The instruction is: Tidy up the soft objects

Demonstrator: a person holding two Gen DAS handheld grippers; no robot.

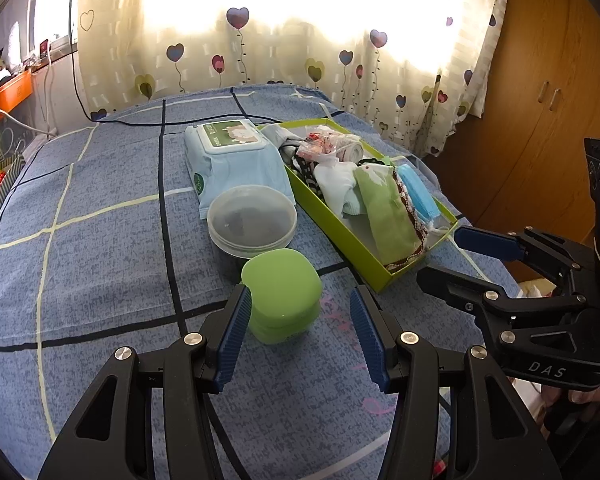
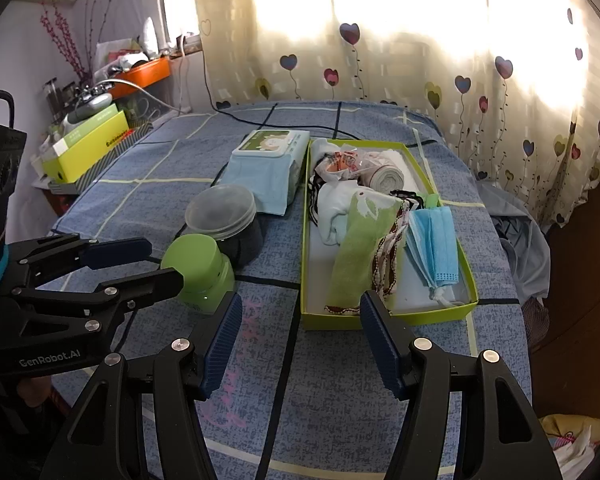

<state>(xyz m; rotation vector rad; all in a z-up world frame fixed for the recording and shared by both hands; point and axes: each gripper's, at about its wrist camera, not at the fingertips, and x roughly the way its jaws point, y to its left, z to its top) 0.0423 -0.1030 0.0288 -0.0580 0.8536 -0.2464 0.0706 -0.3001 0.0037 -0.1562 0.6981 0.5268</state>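
A lime-green open box point(image 2: 384, 314) point(image 1: 336, 232) lies on the blue checked bed. It holds soft things: a blue face mask point(image 2: 434, 246) point(image 1: 416, 190), a green cloth point(image 2: 360, 240) point(image 1: 384, 208), white socks point(image 2: 334, 204) and a rolled bandage point(image 2: 386, 176). My left gripper point(image 1: 300, 316) is open, its fingers either side of a green lidded jar point(image 1: 282, 292) point(image 2: 200, 274). My right gripper point(image 2: 300, 320) is open and empty just before the box's near end. It also shows in the left wrist view point(image 1: 440, 256).
A clear-lidded round tub point(image 1: 252, 220) point(image 2: 224, 216) stands behind the green jar. A pack of wet wipes point(image 1: 232, 156) point(image 2: 268, 168) lies beyond it. A black cable point(image 1: 172, 120) crosses the far bed. A cluttered shelf point(image 2: 100, 132) stands left, a wooden wardrobe point(image 1: 540, 100) right.
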